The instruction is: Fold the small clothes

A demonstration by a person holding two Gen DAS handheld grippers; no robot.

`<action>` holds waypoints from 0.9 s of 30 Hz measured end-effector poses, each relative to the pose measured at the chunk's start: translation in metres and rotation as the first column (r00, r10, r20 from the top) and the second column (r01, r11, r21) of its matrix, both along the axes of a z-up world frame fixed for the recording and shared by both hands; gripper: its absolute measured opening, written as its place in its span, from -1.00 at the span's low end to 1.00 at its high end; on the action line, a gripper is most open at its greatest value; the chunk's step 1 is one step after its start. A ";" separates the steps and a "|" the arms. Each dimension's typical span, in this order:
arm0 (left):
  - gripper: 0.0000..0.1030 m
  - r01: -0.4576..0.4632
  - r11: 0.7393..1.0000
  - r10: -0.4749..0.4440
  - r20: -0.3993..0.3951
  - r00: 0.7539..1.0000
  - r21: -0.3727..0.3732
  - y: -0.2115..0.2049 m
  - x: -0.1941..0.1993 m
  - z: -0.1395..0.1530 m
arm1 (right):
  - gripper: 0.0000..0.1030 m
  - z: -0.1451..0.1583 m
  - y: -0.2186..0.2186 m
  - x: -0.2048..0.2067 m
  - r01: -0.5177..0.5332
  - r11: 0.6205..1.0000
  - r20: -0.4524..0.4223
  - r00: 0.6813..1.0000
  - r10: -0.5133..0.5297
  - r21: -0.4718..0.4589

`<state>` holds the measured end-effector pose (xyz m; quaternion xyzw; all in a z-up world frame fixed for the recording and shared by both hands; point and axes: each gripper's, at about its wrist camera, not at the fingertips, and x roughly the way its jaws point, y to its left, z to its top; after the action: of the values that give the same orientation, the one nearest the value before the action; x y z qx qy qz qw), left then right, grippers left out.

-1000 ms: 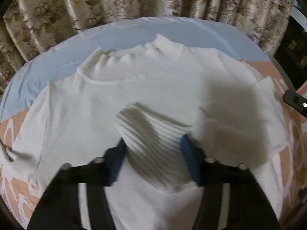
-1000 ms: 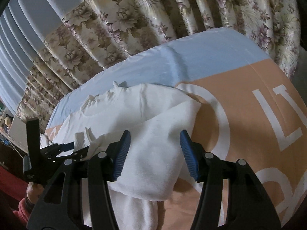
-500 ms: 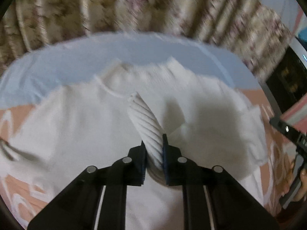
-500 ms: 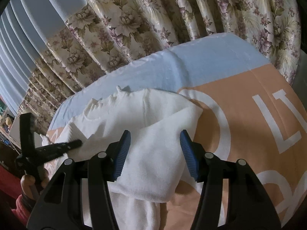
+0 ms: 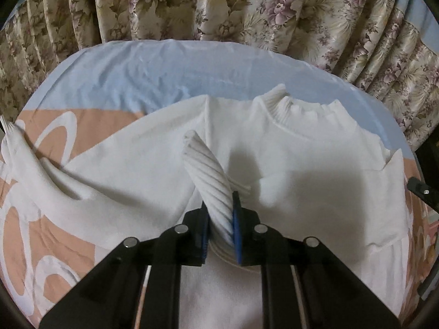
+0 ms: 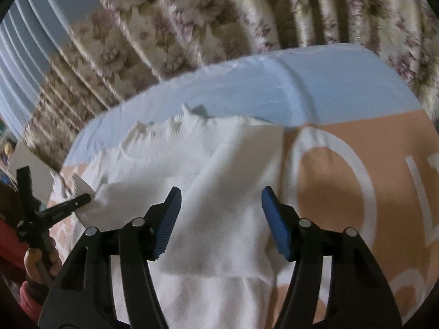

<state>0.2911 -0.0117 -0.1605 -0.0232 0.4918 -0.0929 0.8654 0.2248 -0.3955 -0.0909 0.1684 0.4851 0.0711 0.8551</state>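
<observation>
floral curtains (image 5: 247, 13) behind a blue-and-peach bedspread (image 5: 123, 76); white knit sweater (image 5: 315, 170) lies flat there. left gripper (image 5: 221, 219) pinches its ribbed cuff (image 5: 208, 175); right gripper (image 6: 221, 219), jaws just widening, hovers empty above the cloth.

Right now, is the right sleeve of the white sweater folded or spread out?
Folded. The right sleeve lies across the sweater body, not out on the bedcover.

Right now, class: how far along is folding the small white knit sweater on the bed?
Done: the right sleeve lies folded across the white knit sweater. In hand: the left gripper pinches the ribbed cuff. Left: lay that sleeve over, then fold the body. The right gripper is open.
</observation>
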 end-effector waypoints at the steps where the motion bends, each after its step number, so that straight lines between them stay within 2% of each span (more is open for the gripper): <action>1: -0.71 -0.002 1.000 0.002 -0.001 1.000 -0.004 0.002 0.001 -0.001 | 0.15 -0.005 0.002 0.005 -0.006 1.000 -0.022 1.000 0.005 -0.011; 2: -0.71 -0.003 1.000 0.003 -0.001 1.000 -0.010 0.003 0.005 -0.002 | 0.07 -0.012 0.005 0.013 -0.016 1.000 -0.054 0.998 0.014 -0.023; 3: -0.71 -0.004 1.000 0.004 0.001 1.000 -0.013 0.004 0.004 -0.003 | -0.15 -0.016 0.007 0.016 -0.024 0.999 -0.068 0.997 0.022 -0.028; 5: -0.71 0.000 1.000 0.000 0.010 1.000 -0.014 0.007 0.003 -0.004 | -0.39 -0.026 0.011 0.022 -0.031 0.996 -0.094 0.995 0.023 -0.080; 7: -0.71 0.009 1.000 -0.009 0.030 1.000 -0.007 0.006 0.006 -0.002 | -0.81 -0.027 0.011 0.021 -0.024 0.993 -0.069 0.997 0.017 -0.112; 9: -0.71 0.006 1.000 -0.006 0.081 0.997 0.000 0.004 0.008 0.006 | -0.83 -0.023 0.006 0.018 -0.002 0.996 -0.017 1.000 0.001 -0.093; 11: -0.71 -0.008 1.000 0.009 0.151 0.989 -0.007 0.006 0.006 0.019 | -0.84 -0.015 0.003 0.013 0.028 0.993 0.058 0.998 -0.021 -0.111; 14: -0.70 -0.046 0.999 0.046 0.223 0.974 -0.007 0.014 -0.003 0.031 | -0.84 -0.007 0.003 0.007 0.031 0.996 0.146 0.989 -0.019 -0.080; 16: -0.69 -0.063 0.998 0.062 0.191 0.980 -0.003 0.021 -0.003 0.022 | -0.84 -0.010 0.008 0.012 0.012 0.997 0.138 0.990 -0.002 -0.078; 17: -0.68 -0.067 0.998 0.069 0.131 0.989 -0.021 0.027 0.000 0.009 | -0.84 -0.016 0.011 0.017 -0.003 0.996 0.110 0.994 0.012 -0.086; 19: -0.53 -0.076 0.997 0.078 0.054 0.996 -0.034 0.034 0.004 -0.006 | -0.80 -0.025 0.016 0.024 -0.018 0.994 0.071 0.997 0.026 -0.111; 20: -0.42 -0.075 0.996 0.077 0.048 0.996 -0.042 0.038 0.004 -0.007 | -0.80 -0.029 0.018 0.028 -0.025 0.992 0.043 0.999 0.030 -0.124; 21: -0.23 -0.073 0.996 0.075 0.038 0.996 -0.043 0.041 0.004 -0.005 | -0.71 -0.029 0.019 0.028 -0.025 0.991 0.040 0.999 0.030 -0.129; 22: -0.09 -0.068 0.997 0.069 0.023 0.997 -0.041 0.045 0.003 0.001 | -0.48 -0.024 0.019 0.028 -0.022 0.991 0.042 0.999 0.027 -0.136; 23: 0.16 -0.063 0.997 0.064 0.024 0.998 -0.045 0.048 0.001 0.006 | -0.34 -0.020 0.018 0.026 -0.017 0.990 0.045 0.999 0.024 -0.141; 24: 0.33 -0.070 0.997 0.072 0.042 0.997 -0.045 0.052 -0.003 0.015 | -0.17 -0.013 0.017 0.022 -0.015 0.991 0.061 0.998 0.024 -0.136; 26: 0.54 -0.091 0.996 0.092 0.080 0.993 -0.021 0.068 -0.014 0.031 | -0.03 0.002 0.015 0.012 -0.013 0.991 0.091 0.996 0.025 -0.130; 27: 0.55 -0.096 0.995 0.096 0.082 0.992 -0.010 0.074 -0.017 0.035 | 0.00 0.007 0.013 0.007 -0.010 0.990 0.095 0.995 0.023 -0.139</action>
<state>0.2736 0.0623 -0.1256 -0.0456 0.4539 -0.0536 0.8883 0.2322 -0.3821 -0.0844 0.1010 0.4485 0.0523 0.8865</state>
